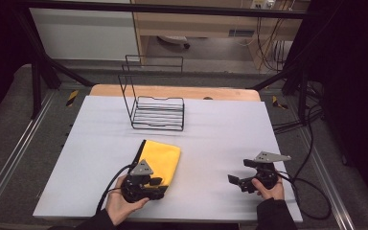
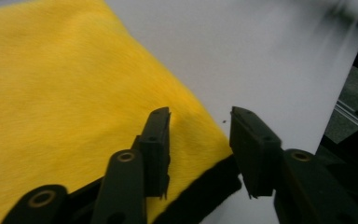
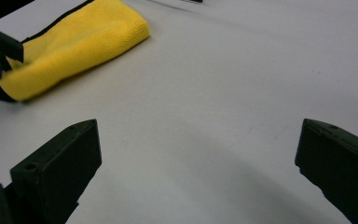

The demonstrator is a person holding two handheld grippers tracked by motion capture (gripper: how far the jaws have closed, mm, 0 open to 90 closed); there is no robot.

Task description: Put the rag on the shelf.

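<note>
A folded yellow cloth (image 1: 162,158) with black edging lies on the white table sheet (image 1: 220,129), near the front left. My left gripper (image 1: 157,182) is at the cloth's near corner. In the left gripper view the cloth (image 2: 65,93) fills the left side and the gripper (image 2: 199,116) is open, one jaw over the cloth and the other over bare sheet past its edge. My right gripper (image 1: 235,181) rests low at the front right, wide open (image 3: 198,135) over bare sheet, pointing toward the cloth (image 3: 79,39).
A black wire rack (image 1: 155,112) stands at the back centre of the sheet, with a tall wire back. The table's wooden edge (image 1: 172,91) shows behind it. Cables (image 1: 306,182) trail off the right side. Bare sheet lies between the grippers.
</note>
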